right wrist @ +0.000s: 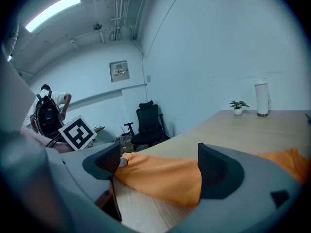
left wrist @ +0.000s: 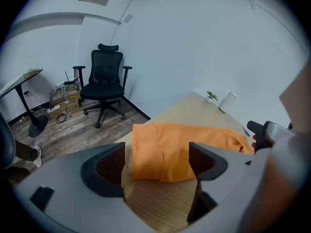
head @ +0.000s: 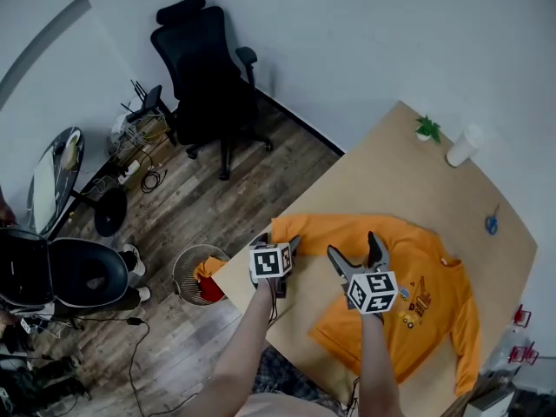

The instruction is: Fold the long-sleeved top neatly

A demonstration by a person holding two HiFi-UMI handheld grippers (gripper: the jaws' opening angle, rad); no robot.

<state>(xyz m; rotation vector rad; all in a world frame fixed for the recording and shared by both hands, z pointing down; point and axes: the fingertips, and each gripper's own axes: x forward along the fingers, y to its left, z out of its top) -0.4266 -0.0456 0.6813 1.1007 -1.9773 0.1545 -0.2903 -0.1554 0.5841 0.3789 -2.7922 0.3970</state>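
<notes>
Currently: long-sleeved top [head: 395,254], orange, lying flat and print-up on the table [head: 408,163]. One sleeve [head: 321,228] runs left to right. Its cuff [left wrist: 148,152] lies at the table's left edge, just beyond the left gripper [left wrist: 155,161], which is the nearer one. The right gripper [right wrist: 158,166] stands over the same sleeve, closer to the body. Both sets of jaws are wide apart and pinch nothing.

Containers: wire basket [head: 198,272] on the floor left of the table, holding orange and red cloth; white cup [head: 463,145] at the far end, contents unseen.

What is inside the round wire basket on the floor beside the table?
The wire basket holds crumpled cloth, an orange piece and a red piece. Anything beneath them is covered, and the table corner hides part of the basket.
</notes>
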